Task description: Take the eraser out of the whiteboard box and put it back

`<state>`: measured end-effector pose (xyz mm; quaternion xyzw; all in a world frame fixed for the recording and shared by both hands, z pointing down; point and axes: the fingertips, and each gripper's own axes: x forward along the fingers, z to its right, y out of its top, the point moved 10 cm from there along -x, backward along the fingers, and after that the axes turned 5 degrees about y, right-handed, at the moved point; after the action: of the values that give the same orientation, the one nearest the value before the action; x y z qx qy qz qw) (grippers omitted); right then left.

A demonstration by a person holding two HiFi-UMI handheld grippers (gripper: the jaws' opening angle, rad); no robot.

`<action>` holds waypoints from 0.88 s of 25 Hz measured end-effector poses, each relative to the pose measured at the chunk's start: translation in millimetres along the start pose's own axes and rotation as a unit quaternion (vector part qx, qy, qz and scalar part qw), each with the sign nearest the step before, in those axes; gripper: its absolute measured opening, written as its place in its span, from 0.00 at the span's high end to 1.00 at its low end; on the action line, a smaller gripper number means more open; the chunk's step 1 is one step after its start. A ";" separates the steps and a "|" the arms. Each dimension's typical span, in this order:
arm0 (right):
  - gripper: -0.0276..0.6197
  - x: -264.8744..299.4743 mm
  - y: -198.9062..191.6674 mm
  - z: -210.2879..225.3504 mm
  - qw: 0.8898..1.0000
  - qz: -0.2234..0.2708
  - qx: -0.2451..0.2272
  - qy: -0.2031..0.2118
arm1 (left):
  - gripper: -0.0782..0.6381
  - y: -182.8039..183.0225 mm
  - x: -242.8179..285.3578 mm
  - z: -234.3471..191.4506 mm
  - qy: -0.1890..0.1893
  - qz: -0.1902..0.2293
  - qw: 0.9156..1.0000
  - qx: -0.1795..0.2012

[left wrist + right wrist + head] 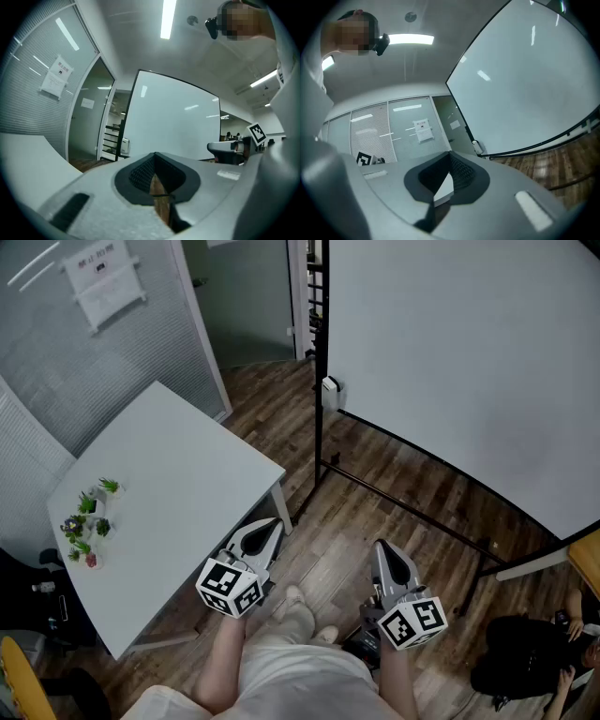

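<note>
The floor (pixel 375 493) is wood-look plank with a soft sheen. The whiteboard (pixel 469 362) is smooth and glossy enough to mirror the ceiling lights, and it sits in a black, metal-looking frame (pixel 318 381). Bench (pixel 178 474) top is plain matt white, and the left gripper (pixel 267 527) and right gripper (pixel 386 550) both have matt grey, slightly grainy plastic shells with black knobbly-textured pads (pixel 140 173) lining the jaws.
</note>
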<state>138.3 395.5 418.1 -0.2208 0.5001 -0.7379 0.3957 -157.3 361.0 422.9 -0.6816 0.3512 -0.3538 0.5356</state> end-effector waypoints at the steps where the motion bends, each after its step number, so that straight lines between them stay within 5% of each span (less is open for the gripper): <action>1: 0.94 -0.8 -2.0 -2.4 1.000 -0.001 0.001 0.001 | 0.88 -0.9 -2.6 0.4 0.002 0.001 1.000 0.000; 7: 0.94 -8.4 -5.6 -13.7 1.000 -0.005 -0.007 0.005 | 0.88 -3.2 -15.5 7.2 0.002 0.005 1.000 -0.002; 12: 0.94 -16.2 -1.7 -15.8 0.996 -0.027 -0.081 -0.027 | 0.82 0.3 -12.5 17.4 0.008 0.018 1.000 0.009; 13: 0.90 -14.9 -1.0 -16.4 0.994 -0.038 -0.100 -0.027 | 0.58 0.8 -9.1 19.4 0.005 0.020 1.000 0.010; 14: 0.63 -12.1 -0.6 -17.1 0.992 -0.052 -0.110 -0.022 | 0.39 1.3 -5.5 21.2 0.003 0.019 1.000 0.011; 15: 0.39 -9.5 -0.2 -17.6 0.991 -0.063 -0.113 -0.015 | 0.34 1.8 -2.7 23.0 0.003 0.016 1.000 0.011; 22: 0.41 -4.4 3.5 -6.8 0.993 -0.055 -0.104 -0.024 | 0.30 9.4 10.0 30.6 0.001 0.031 0.999 0.020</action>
<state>137.3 402.3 412.5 -0.3055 0.5514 -0.6971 0.3415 -126.9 365.4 409.4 -0.6594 0.3655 -0.3447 0.5592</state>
